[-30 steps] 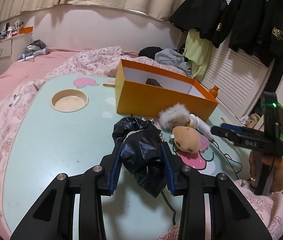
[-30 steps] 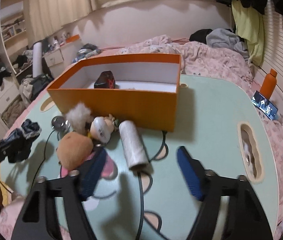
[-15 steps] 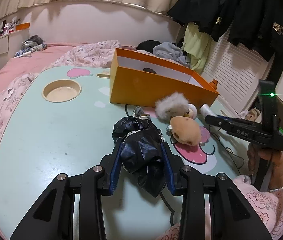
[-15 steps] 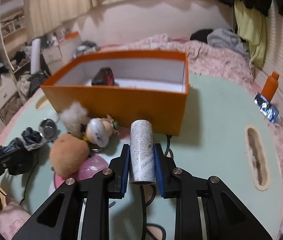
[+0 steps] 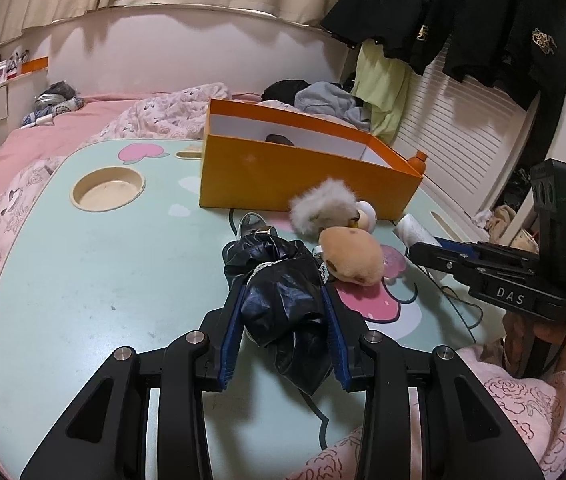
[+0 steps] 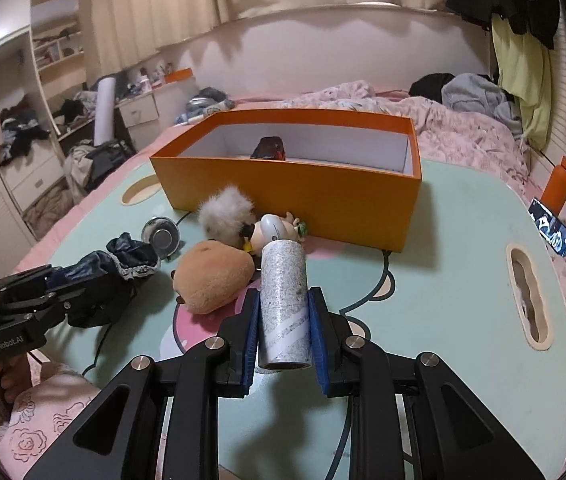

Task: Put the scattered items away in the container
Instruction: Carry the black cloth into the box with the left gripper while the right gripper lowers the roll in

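Now a grey roll [image 6: 283, 300] is being squeezed by the right gripper [image 6: 283, 340], and a black bag [image 5: 283, 304] is being squeezed by the left gripper [image 5: 283, 336]. Next, both are probably being carried to the orange box [image 6: 295, 184] at twelve o'clock and dropped in.

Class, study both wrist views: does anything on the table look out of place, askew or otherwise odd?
Yes. A brown plush, a fluffy white toy and a small figure lie jumbled against the outside of the orange box, not in it. A black cable trails loose across the table. Nothing looks spilled or damaged.
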`<state>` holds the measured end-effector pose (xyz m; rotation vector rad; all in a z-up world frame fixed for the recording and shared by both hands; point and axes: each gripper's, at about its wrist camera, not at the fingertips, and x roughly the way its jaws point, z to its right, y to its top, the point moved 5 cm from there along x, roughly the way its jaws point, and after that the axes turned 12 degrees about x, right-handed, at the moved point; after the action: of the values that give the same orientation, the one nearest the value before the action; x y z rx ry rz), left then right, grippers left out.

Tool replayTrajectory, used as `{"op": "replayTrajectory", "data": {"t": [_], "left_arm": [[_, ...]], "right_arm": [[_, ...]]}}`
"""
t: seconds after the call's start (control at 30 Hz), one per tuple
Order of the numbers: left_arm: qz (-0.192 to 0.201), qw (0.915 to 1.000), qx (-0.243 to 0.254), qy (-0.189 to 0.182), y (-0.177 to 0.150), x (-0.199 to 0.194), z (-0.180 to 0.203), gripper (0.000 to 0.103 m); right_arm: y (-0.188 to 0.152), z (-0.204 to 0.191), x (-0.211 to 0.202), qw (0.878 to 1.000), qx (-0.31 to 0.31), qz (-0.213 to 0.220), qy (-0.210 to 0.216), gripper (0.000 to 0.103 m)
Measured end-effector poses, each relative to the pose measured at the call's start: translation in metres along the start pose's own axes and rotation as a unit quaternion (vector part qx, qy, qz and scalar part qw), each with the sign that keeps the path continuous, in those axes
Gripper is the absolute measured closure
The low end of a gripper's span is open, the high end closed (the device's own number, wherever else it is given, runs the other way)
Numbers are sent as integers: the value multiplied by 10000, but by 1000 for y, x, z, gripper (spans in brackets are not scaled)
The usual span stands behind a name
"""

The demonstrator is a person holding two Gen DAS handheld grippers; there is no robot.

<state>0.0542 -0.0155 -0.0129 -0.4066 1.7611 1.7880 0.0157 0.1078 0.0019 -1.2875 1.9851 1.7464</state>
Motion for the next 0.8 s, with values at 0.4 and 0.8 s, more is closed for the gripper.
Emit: {"op": "replayTrajectory", "data": {"t": [0.4, 0.8], "left_arm": [[2, 10000, 5, 35, 1, -2, 0, 64], [525, 9978, 370, 165, 57, -18, -5, 64]], "right_arm": [[-3, 1, 2, 10000, 30, -38, 7, 80], [35, -6, -10, 9994, -149, 299, 127, 80]]}}
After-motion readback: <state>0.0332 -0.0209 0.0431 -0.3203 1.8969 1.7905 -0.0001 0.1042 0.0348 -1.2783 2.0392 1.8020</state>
